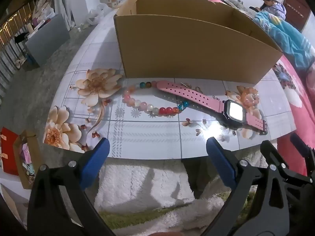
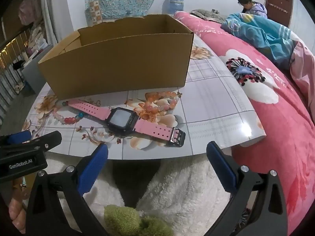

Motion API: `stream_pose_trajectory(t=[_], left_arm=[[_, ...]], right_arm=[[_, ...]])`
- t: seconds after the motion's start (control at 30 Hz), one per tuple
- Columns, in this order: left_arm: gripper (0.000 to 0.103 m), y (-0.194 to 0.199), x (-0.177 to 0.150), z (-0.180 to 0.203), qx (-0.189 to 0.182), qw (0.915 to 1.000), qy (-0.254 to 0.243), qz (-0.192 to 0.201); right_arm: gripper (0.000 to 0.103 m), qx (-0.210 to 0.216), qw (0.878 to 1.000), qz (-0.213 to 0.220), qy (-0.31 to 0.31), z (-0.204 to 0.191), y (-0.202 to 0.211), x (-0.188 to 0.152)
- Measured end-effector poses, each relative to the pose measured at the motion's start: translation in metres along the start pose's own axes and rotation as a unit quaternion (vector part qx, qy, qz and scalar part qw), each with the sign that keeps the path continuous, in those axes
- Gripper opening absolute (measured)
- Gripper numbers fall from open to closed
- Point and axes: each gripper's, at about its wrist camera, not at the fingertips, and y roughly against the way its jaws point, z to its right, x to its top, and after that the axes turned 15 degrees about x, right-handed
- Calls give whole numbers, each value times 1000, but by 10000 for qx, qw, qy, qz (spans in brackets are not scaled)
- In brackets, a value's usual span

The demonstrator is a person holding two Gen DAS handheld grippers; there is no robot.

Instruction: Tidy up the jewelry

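Item one: pink watch [image 2: 126, 121], black square case, perforated rubber-like strap, lying flat and stretched out on the floral surface [image 2: 212, 106] just in front of the open cardboard box [image 2: 118, 64]. Likely light; the case is rigid, the strap flexible and probably floppy when lifted. Best hold judged to be across the strap close beside the case, or on the case edges, not on the glossy screen. Item two: multicoloured bead bracelet [image 1: 151, 106], a loop partly under the watch strap; beads look smooth and slippery, the string limp, so pinch across one run of beads. Item three: peach bead bracelet [image 2: 163, 100], lying on a printed flower just behind the watch case, the same handling expected. Small metal pieces [image 1: 197, 88], perhaps earrings, lie by the box wall; too small to identify, and likely hard to pinch. Left hand-held gripper [image 1: 157, 147]: jaws spread wide, nothing between them, held at the near edge of the surface. Right hand-held gripper [image 2: 157, 150]: likewise wide apart and empty, near the buckle end of the strap.
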Motion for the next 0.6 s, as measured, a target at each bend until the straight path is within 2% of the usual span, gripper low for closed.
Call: stream_pose_trajectory(t=[0.3,0.6], left_arm=[[95,3,-4,-1,-73,10000,17,7],[95,1,-4,4,42,10000,-63,56]], right_arm=[[98,10,10000,-15,32,-3,1,0],[98,5,10000,-25,30,-2,0,2]])
